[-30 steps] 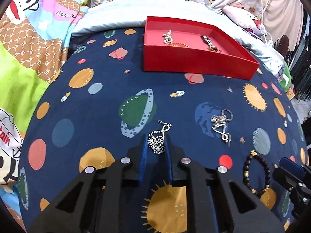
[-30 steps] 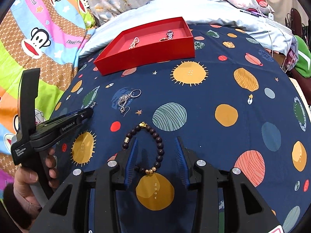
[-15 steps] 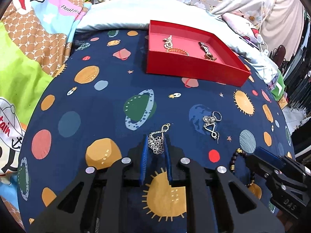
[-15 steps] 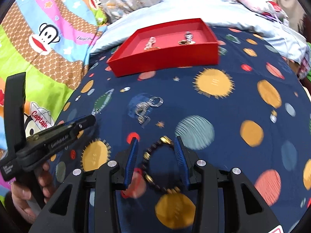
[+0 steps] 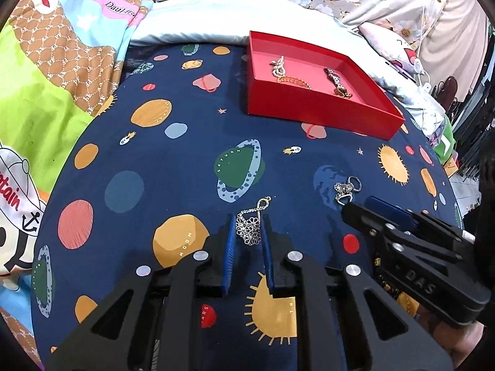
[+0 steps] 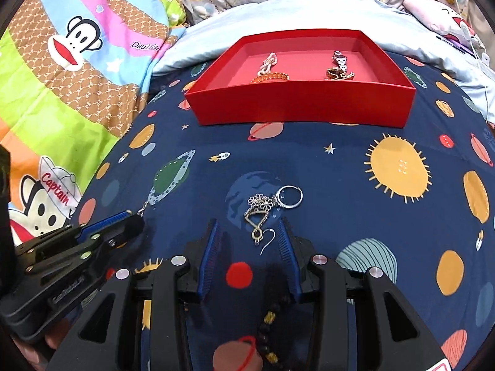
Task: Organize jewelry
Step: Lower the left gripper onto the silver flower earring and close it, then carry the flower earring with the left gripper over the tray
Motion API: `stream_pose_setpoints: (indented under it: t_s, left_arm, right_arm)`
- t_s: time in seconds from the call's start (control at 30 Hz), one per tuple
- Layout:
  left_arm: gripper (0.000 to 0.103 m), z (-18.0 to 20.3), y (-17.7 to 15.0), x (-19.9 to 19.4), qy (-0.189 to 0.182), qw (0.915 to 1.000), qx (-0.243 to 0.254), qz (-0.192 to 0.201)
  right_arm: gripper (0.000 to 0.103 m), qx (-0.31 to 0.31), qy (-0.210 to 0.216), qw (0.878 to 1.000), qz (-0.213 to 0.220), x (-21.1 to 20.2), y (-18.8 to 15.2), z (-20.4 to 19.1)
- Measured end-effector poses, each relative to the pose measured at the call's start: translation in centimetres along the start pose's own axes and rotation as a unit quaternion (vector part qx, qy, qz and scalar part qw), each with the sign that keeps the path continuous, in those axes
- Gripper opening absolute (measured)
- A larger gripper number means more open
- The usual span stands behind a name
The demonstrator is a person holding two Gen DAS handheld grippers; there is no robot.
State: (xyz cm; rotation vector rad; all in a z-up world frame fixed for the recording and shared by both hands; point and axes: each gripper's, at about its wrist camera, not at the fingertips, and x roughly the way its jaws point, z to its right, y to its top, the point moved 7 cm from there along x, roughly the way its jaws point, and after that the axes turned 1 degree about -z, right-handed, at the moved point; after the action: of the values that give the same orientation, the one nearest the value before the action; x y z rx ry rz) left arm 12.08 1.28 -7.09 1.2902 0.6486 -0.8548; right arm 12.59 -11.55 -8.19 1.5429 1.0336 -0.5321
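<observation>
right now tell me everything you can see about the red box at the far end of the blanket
The shallow red rectangular box looks like matte cardboard, open-topped with low upright walls and a paler pinkish-red floor. It sits flat on the navy planet-print blanket, its far side close to a pale blue pillow. Inside lie a pale beaded piece, an orange beaded bracelet and, to the right, a wristwatch beside something gold-brown that cannot be made out. Neither gripper touches it.

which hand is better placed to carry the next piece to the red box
Left. Its tongs are already shut on a silver flower earring. The right tongs have just been closing but press on nothing; the other earring lies on the bedsheet between them. The red box is ahead.
</observation>
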Motion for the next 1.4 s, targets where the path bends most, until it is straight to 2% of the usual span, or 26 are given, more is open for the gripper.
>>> stream_pose_setpoints:
  t_s: [0.47, 0.63, 0.73, 1.03, 1.17, 1.27, 1.4]
  left_arm:
    - [0.016, 0.1, 0.0, -0.2, -0.007, 1.0, -0.003, 0.0]
    - [0.016, 0.3, 0.0, -0.3, -0.009, 1.0, -0.002, 0.0]
    - [0.016, 0.4, 0.0, -0.3, -0.009, 1.0, -0.002, 0.001]
    - [0.016, 0.5, 0.0, -0.4, -0.01, 1.0, -0.002, 0.001]
    - [0.016, 0.7, 0.0, -0.6, -0.01, 0.9999, -0.002, 0.001]
    - [0.016, 0.8, 0.0, -0.8, -0.01, 0.9999, 0.0, 0.002]
    - [0.016, 0.9, -0.1, -0.8, -0.011, 0.9999, -0.001, 0.001]
  right_arm:
    - [0.013, -0.008, -0.018, 1.0, 0.0, 1.5, 0.5, 0.2]
    - [0.008, -0.003, -0.015, 1.0, 0.003, 1.4, 0.4, 0.5]
    - [0.0, 0.0, -0.013, 1.0, 0.006, 1.0, 0.4, 0.6]
    - [0.0, 0.013, -0.008, 1.0, 0.022, -0.7, 0.5, 1.2]
    - [0.0, 0.008, -0.004, 1.0, 0.014, -0.6, 0.6, 1.2]
    - [0.008, 0.011, -0.007, 1.0, 0.011, -0.1, 0.5, 1.2]
    - [0.01, 0.004, -0.008, 1.0, 0.001, 0.7, 0.3, 0.8]
